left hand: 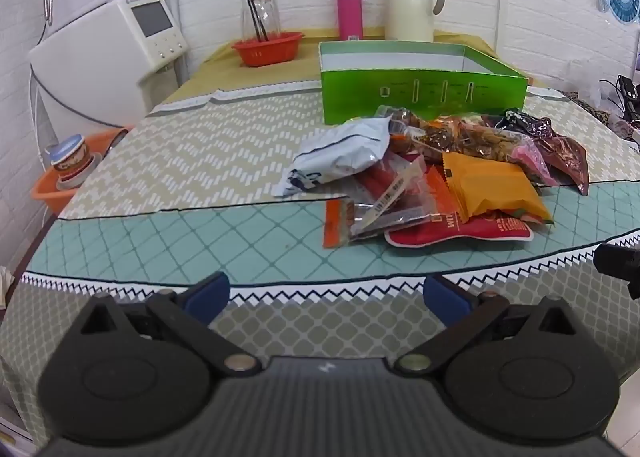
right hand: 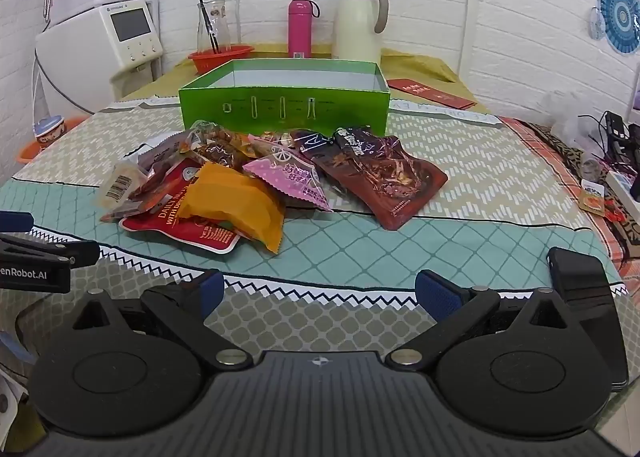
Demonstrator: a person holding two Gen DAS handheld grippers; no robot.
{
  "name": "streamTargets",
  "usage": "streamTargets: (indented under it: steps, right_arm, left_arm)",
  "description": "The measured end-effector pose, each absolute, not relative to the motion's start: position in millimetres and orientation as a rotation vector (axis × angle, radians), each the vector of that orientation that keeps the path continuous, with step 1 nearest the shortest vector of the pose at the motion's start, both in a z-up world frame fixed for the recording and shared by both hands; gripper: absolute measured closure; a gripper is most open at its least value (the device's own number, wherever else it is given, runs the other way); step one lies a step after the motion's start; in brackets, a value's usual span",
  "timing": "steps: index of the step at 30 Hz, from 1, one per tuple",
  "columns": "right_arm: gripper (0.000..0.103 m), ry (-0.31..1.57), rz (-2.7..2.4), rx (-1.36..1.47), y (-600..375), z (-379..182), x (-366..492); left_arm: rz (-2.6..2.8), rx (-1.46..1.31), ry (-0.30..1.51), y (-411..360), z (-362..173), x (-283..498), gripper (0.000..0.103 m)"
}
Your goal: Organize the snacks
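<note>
A heap of snack packets [left hand: 436,173] [right hand: 256,181] lies on the patterned tablecloth [left hand: 200,225] [right hand: 460,233]: a white pouch [left hand: 340,155], an orange packet [left hand: 494,187] [right hand: 236,201], a red nut pouch [right hand: 188,225], a pink packet [right hand: 294,179] and a dark red bag [right hand: 394,181]. Behind the heap stands an open green box [left hand: 424,91] [right hand: 284,103], empty as far as I can see inside. My left gripper [left hand: 326,297] hovers open near the table's front edge, well short of the heap. My right gripper [right hand: 320,291] is open too, with nothing between its fingers.
At the back stand an orange basket with a glass jar [left hand: 266,45] [right hand: 220,53], a pink flask [left hand: 350,9] [right hand: 300,27] and a cream jug [left hand: 412,1] [right hand: 360,21]. A white appliance [left hand: 112,57] is at left. A black phone [right hand: 582,285] lies front right; cables clutter the right edge [right hand: 620,145].
</note>
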State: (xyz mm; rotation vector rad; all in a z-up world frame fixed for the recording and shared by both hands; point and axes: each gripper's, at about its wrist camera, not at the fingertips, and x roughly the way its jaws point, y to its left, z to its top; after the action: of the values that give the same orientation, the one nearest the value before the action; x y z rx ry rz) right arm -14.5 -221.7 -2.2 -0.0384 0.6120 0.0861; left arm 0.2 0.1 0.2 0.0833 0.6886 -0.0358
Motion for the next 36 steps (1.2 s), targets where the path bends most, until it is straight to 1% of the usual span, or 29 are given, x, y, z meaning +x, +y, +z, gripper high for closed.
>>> streamTargets:
  steps: [36]
  right_arm:
    - [0.0,0.601,0.085,-0.024,-217.5,-0.8,-15.4]
  left_arm:
    - [-0.047,0.063,0.708,1.4,-1.9,-0.9,0.0]
